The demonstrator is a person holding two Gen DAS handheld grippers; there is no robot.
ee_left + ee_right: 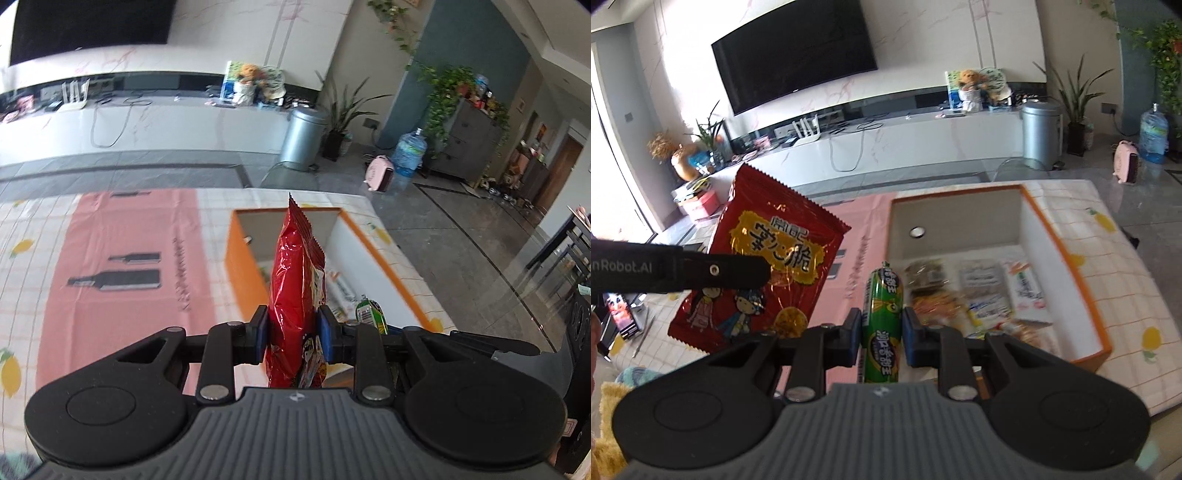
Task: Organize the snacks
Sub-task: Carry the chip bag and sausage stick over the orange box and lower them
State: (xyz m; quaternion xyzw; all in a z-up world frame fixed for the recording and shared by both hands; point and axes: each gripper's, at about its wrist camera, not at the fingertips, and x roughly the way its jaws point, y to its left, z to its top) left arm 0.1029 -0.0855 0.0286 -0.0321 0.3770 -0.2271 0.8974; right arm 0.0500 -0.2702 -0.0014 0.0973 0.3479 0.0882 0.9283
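My left gripper (293,334) is shut on a red snack bag (295,280), held upright and edge-on above the table, near the orange-rimmed box (236,258). The same red bag (764,266) shows face-on in the right wrist view, with the left gripper's black finger (727,275) across it. My right gripper (879,332) is shut on a green sausage stick (882,317), held just left of the box (1067,251). The green stick's tip (369,312) shows in the left wrist view. Several snack packets (982,295) lie in the box.
The table has a checked lemon-print cloth (1108,273) and a pink mat (122,266). Beyond it are a silver bin (1039,133), a TV console (886,147), a water bottle (1153,136) and a pink heater (1126,166). A dark table with chairs (569,251) stands at right.
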